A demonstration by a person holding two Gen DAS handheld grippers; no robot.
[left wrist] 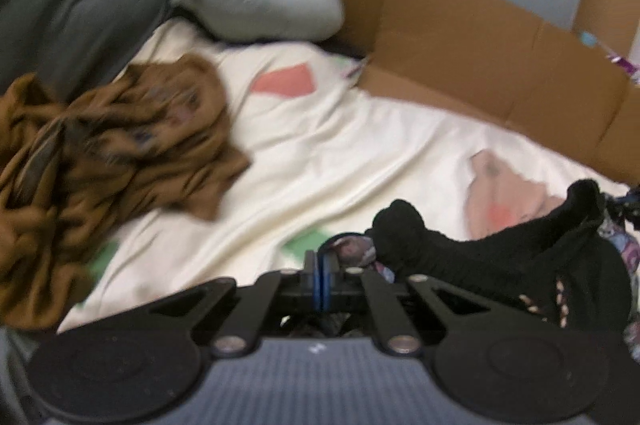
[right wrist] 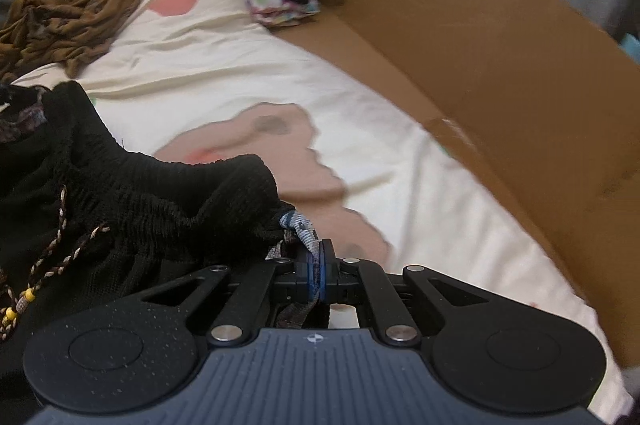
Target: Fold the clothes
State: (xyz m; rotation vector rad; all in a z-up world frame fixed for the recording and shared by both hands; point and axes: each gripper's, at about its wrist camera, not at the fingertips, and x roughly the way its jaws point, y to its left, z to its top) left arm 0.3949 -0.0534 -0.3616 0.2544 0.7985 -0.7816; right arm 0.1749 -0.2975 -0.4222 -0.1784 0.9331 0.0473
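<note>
Pinching the black garment (right wrist: 132, 193) in both hand-held grippers (left wrist: 321, 275) (right wrist: 316, 271); beaded drawstring (right wrist: 48, 265) only in right view.

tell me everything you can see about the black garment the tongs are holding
The black garment looks like soft gathered knit with a patterned fabric edge and a braided, beaded drawstring. It is bunched, held over the cream bedsheet. The left tongs and right tongs are each shut on its edge.
</note>
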